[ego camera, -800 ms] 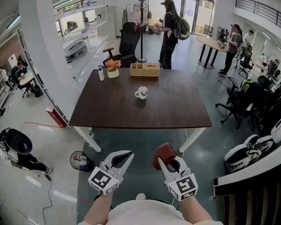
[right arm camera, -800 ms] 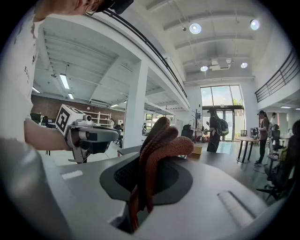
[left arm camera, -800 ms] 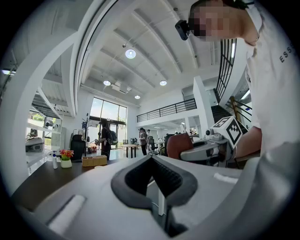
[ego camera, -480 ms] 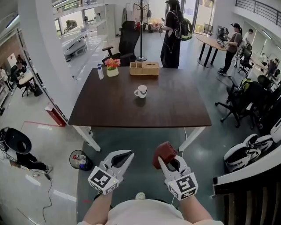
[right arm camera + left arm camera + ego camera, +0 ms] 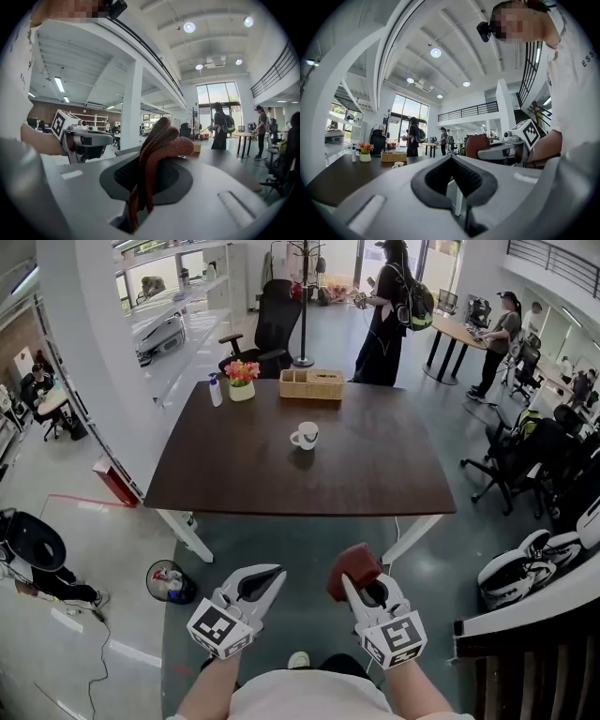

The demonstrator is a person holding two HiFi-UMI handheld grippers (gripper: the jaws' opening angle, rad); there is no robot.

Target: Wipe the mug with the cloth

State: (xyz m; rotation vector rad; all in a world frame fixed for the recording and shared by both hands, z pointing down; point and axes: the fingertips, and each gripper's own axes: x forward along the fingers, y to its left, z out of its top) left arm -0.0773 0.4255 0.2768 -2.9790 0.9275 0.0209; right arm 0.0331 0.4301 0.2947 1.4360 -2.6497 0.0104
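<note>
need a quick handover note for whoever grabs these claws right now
Left claw: jaws together, nothing between them, held low in front of the body.
Right claw: shut on the red-brown cloth, which bunches up above the jaws.
Mug: white, upright near the middle of the dark table, alone, well ahead of both claws.
Done: cloth is in hand.
Left: step up to the table, probably steady the mug with the left claw, then wipe it with the cloth. Cloth and mug are far apart now.
</note>
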